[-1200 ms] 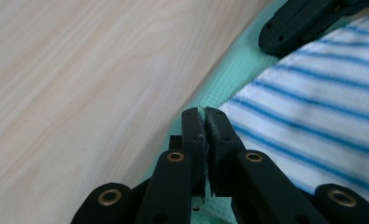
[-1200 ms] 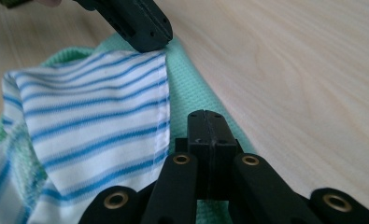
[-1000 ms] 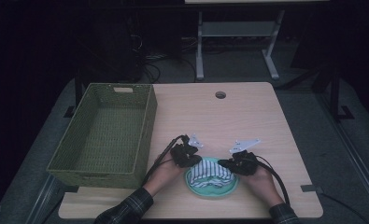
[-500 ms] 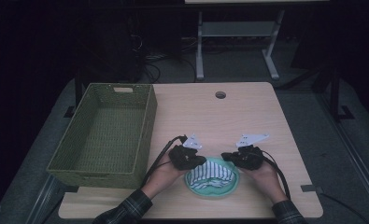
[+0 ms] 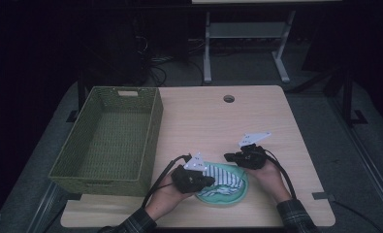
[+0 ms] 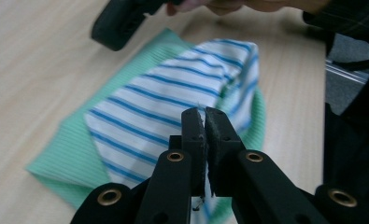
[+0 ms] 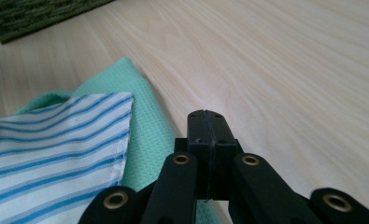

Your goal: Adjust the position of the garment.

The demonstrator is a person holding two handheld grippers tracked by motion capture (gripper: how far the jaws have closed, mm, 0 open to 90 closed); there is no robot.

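Note:
A white cloth with blue stripes point(image 5: 223, 174) point(image 6: 173, 98) lies folded on a mint-green cloth point(image 5: 224, 195) point(image 6: 65, 154) near the table's front edge. My left gripper point(image 5: 209, 180) point(image 6: 204, 113) is at their left side, jaws shut, tips just over the striped cloth with nothing seen between them. My right gripper point(image 5: 229, 156) point(image 7: 206, 115) hovers at the cloths' far right corner, jaws shut and empty, over the green cloth's point(image 7: 145, 116) edge beside the striped cloth point(image 7: 56, 135). Its black body point(image 6: 121, 23) also appears at the top of the left gripper view.
A green woven basket point(image 5: 152, 141), empty, stands along the table's left side. The light wooden table point(image 5: 213, 121) has a round cable hole point(image 5: 229, 98) near its far edge. A metal stand point(image 5: 242, 34) is on the dark floor beyond.
The left hand has drawn back toward the near edge. The right hand has shifted slightly farther up the table. The striped cloth now lies flatter on the green one.

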